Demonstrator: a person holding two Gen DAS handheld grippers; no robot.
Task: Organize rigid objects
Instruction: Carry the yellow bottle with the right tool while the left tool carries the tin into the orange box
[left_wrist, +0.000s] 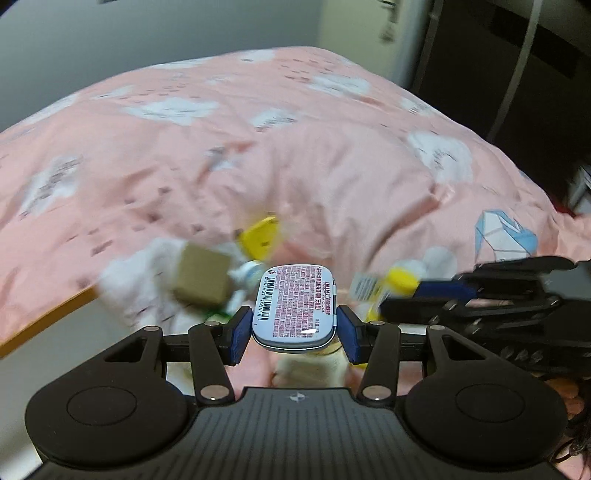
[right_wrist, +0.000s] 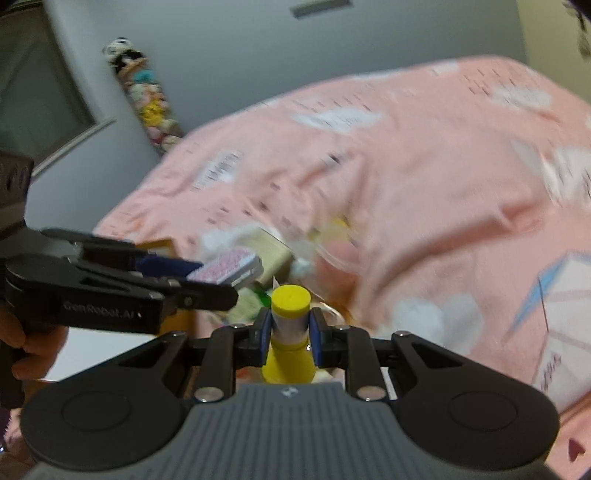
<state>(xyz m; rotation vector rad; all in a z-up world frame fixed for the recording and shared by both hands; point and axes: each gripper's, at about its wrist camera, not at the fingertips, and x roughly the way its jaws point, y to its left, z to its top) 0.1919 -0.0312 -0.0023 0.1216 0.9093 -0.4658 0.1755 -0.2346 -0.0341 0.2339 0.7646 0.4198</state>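
My left gripper is shut on a flat blue-grey mint tin, its printed back with a barcode facing up; the blue pads press its two short sides. In the right wrist view the same left gripper reaches in from the left with the tin. My right gripper is shut on a small yellow-capped bottle with a white label band, held upright. In the left wrist view the right gripper comes in from the right with that bottle. Both are held above a blurred pile of objects.
A pink quilt with white clouds covers the bed. On it lie a brown cardboard box, a yellow piece and other blurred small items. A wooden bed edge shows at the left. A dark wardrobe stands behind.
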